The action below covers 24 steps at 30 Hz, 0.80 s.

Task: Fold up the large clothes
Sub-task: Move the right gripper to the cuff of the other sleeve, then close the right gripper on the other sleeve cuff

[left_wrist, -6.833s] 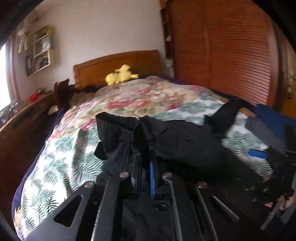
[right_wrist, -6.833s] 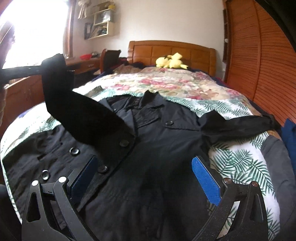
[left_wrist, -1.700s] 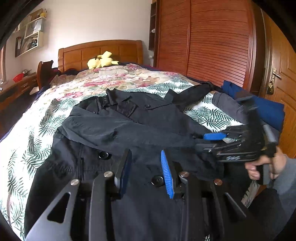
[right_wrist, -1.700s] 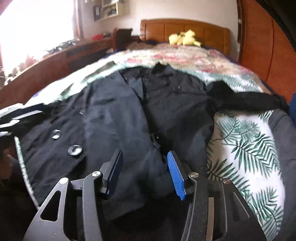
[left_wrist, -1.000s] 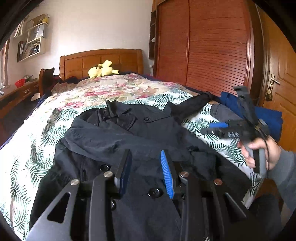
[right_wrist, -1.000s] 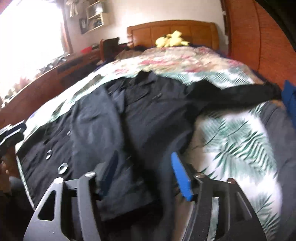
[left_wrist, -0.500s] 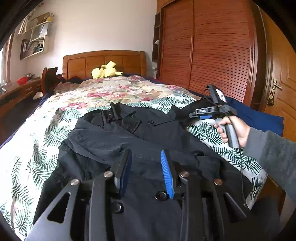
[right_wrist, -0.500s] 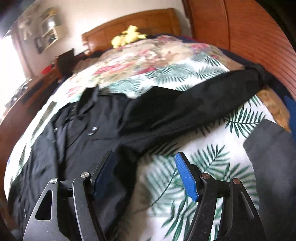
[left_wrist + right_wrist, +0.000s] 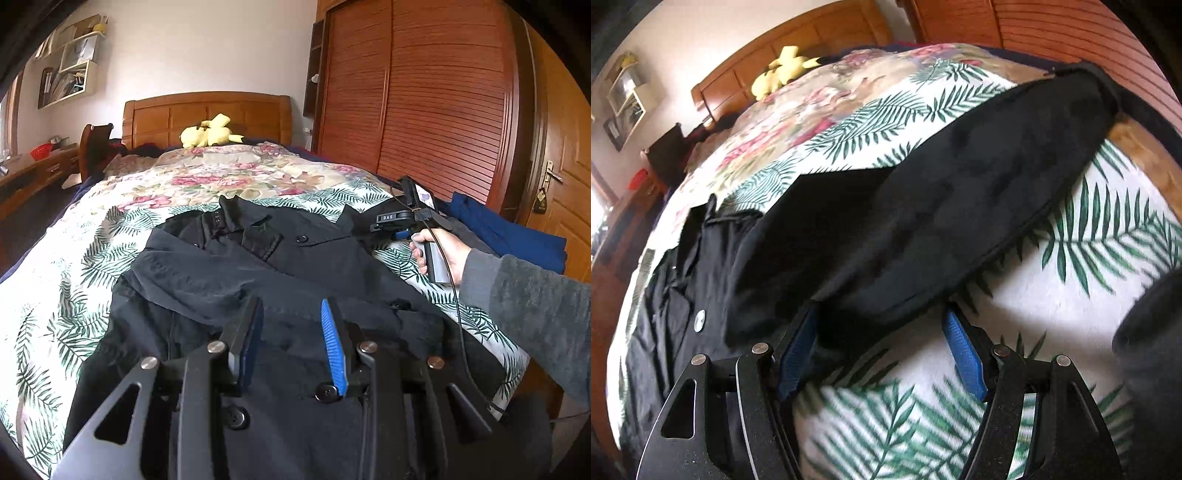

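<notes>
A large black buttoned coat (image 9: 280, 280) lies face up on the bed, its left sleeve folded across the chest. Its other sleeve (image 9: 960, 206) stretches out to the right over the bedspread. My left gripper (image 9: 291, 325) is open and empty, hovering over the coat's lower front. My right gripper (image 9: 882, 332) is open with the near edge of the outstretched sleeve between its jaws; it also shows in the left wrist view (image 9: 400, 221), held low at the sleeve.
The bed (image 9: 74, 258) has a palm-leaf and floral cover. A yellow plush toy (image 9: 207, 134) sits by the wooden headboard. A slatted wooden wardrobe (image 9: 424, 99) stands to the right. Blue and grey folded fabric (image 9: 506, 232) lies at the bed's right edge.
My right gripper has moved off the coat's body, out to the right, and down onto the outstretched sleeve. My left gripper has let go of the folded sleeve and stays over the coat's front.
</notes>
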{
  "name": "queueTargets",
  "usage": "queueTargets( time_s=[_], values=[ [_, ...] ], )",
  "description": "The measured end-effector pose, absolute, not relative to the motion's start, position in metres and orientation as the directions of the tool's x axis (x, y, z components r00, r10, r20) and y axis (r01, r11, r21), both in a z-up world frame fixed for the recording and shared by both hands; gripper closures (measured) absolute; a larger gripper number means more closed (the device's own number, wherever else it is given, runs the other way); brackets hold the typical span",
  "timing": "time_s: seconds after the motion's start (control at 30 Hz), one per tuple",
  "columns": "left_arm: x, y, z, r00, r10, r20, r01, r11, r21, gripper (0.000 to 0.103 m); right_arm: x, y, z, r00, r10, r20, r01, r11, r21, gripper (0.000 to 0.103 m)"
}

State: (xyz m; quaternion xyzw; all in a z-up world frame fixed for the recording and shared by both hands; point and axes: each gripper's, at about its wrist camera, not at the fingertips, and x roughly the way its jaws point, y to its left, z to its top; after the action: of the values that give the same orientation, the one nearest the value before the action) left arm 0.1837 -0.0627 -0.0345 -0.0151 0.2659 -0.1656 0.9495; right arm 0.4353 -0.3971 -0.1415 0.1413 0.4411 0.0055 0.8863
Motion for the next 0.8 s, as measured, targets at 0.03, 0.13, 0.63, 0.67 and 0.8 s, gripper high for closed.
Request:
queueTargets(
  time_s=[0.03,0.13,0.63,0.67,0.8],
  values=[
    [0.184,-0.063,-0.035,0.803,-0.322,-0.501,0.306,0.945,-0.117,0.072,0.438,-0.398,-0.142,0.611,0.123,-0.782,0.124,0.961,0.248,0.033],
    [0.185,-0.063,-0.036,0.803,-0.317,-0.505,0.302,0.946,-0.114,0.072,0.447,-0.397,-0.142,0.610,0.104,-0.785,0.134,0.964,0.232,0.040],
    [0.185,-0.065,-0.037,0.806,-0.306,-0.507,0.299,0.949,-0.099,0.072,0.369,-0.272,-0.055,0.721,0.350,-0.599,-0.365,0.925,0.101,0.100],
    [0.184,-0.065,-0.037,0.805,-0.305,-0.508,0.299,0.949,-0.097,0.072,0.362,-0.261,-0.055,0.707,0.368,-0.604,-0.397,0.913,0.092,0.100],
    [0.183,-0.065,-0.036,0.807,-0.304,-0.505,0.300,0.950,-0.093,0.072,0.333,-0.220,-0.071,0.623,0.382,-0.682,-0.496,0.868,0.033,0.099]
  ],
)
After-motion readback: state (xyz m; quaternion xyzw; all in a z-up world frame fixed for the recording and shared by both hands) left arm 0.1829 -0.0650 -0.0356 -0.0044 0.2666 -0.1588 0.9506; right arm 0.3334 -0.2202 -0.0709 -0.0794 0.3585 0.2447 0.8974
